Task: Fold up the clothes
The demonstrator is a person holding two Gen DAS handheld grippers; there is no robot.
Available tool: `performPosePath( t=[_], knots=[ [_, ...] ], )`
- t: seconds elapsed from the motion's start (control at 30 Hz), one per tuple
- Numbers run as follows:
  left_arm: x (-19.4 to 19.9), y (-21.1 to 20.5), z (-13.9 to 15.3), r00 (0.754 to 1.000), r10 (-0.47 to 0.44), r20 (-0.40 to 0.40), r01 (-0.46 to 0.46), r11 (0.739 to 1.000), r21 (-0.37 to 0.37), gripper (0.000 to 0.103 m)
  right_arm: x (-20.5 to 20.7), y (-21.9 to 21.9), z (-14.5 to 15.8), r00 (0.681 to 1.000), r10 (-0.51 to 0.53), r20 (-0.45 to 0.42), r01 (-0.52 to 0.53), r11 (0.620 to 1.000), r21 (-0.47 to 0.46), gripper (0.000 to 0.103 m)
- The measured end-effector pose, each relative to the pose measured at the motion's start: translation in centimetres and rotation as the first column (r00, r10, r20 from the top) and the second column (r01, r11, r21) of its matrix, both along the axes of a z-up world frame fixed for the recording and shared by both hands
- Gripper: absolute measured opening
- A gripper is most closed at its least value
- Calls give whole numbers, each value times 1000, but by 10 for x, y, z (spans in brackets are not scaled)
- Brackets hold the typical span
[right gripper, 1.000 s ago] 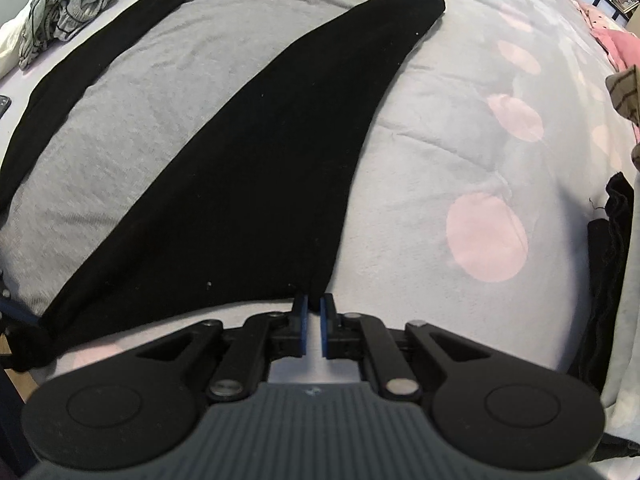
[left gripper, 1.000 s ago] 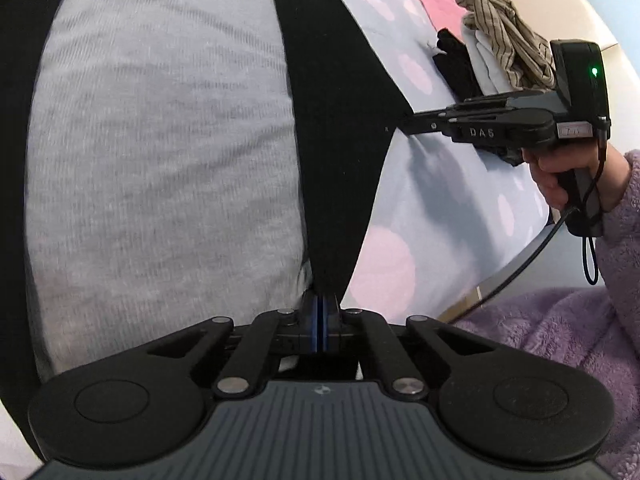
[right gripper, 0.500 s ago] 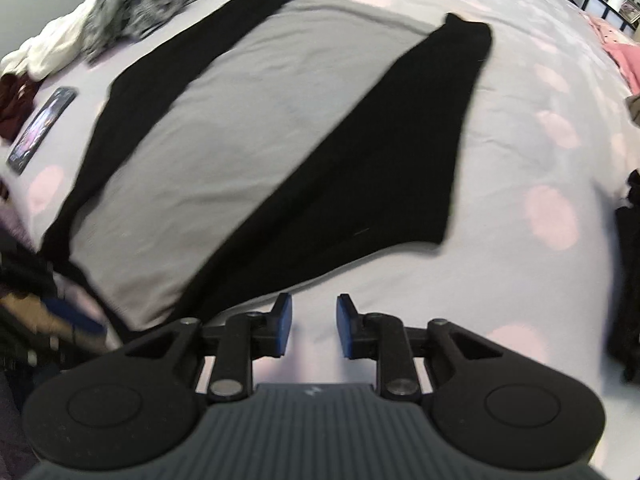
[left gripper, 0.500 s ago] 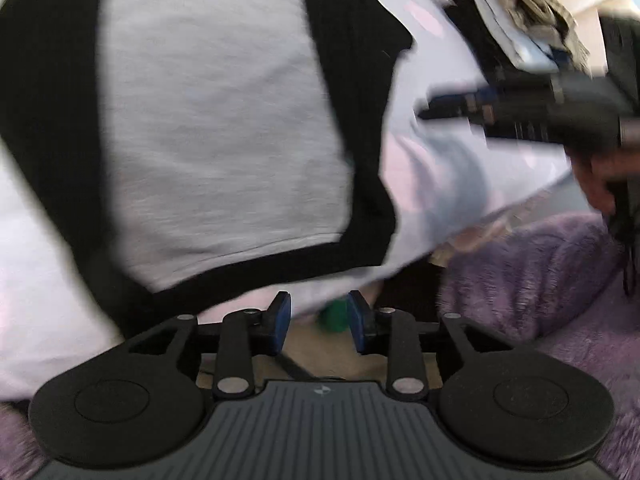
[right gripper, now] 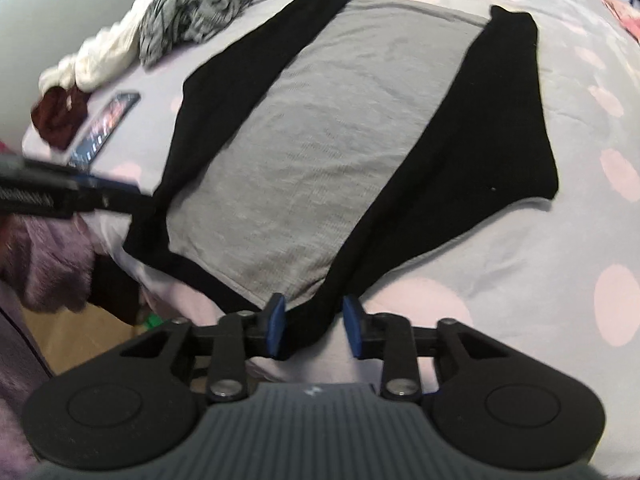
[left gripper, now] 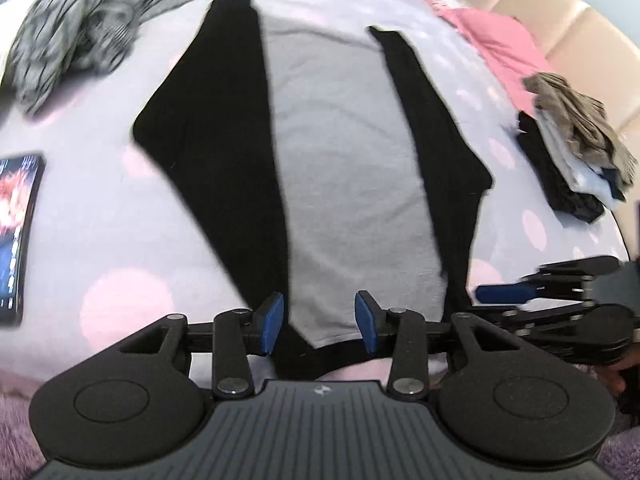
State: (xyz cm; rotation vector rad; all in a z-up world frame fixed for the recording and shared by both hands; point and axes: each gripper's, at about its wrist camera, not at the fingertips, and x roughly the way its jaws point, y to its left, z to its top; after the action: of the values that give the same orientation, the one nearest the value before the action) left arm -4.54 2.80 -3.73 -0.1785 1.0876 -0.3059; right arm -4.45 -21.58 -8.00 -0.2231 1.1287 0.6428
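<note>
Phone: we see a phone (left gripper: 18, 236) with a lit screen at the far left of the left wrist view, flat on the bedspread (left gripper: 120, 240).
Striped heap: a crumpled grey striped garment (left gripper: 76, 40) lies on the bed's far left, well apart from the shirt.
Shirt: our task's grey shirt with black sleeves (left gripper: 344, 168) lies spread flat on the pale spotted bedspread, both sleeves folded in along its sides and its near hem at the bed's edge.
Left gripper: our left gripper (left gripper: 319, 322) hangs above the near hem with its blue pads apart and the jaws opening; cloth shows between them, but they press on nothing.
Right gripper: our right gripper (right gripper: 313, 326) hangs over the shirt's near right corner, where a black sleeve ends; its pads stand apart with the black cloth between them, clamping nothing that we can see.
Folded stack: a small pile of clothes (left gripper: 576, 160) sits near the bed's right side.
Pink cloth: a pink piece (left gripper: 500, 48) lies beyond that pile, by the cream headboard (left gripper: 560, 20).
</note>
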Motion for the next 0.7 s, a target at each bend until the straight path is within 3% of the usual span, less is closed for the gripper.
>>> performPosePath(
  t=[0.13, 0.2, 0.3, 0.47, 0.6, 0.7],
  knots=[
    [8, -11, -18, 996, -24, -84, 31, 996, 83, 39, -1, 6, -15, 998, 29, -63, -32, 998, -50, 27],
    [11, -9, -17, 995, -11, -98, 18, 997, 69, 39, 1, 4, -12, 997, 23, -80, -26, 998, -48, 30],
    [18, -1, 2, 998, -3, -60, 2, 1000, -1, 39, 10, -7, 3, 998, -11, -69, 9, 1000, -24, 41],
    [56, 9, 30, 1000, 6, -16, -6, 1000, 8, 40, 54, -27, 33, 999, -32, -20, 31, 999, -31, 41],
    [106, 30, 45, 999, -2, 34, 3, 999, -39, 40, 103, -40, 54, 998, 11, 54, -9, 999, -46, 41],
    [152, 39, 48, 997, -33, 76, 33, 999, -1, 40, 148, -54, 59, 997, -21, 76, 24, 999, -33, 41]
  ],
)
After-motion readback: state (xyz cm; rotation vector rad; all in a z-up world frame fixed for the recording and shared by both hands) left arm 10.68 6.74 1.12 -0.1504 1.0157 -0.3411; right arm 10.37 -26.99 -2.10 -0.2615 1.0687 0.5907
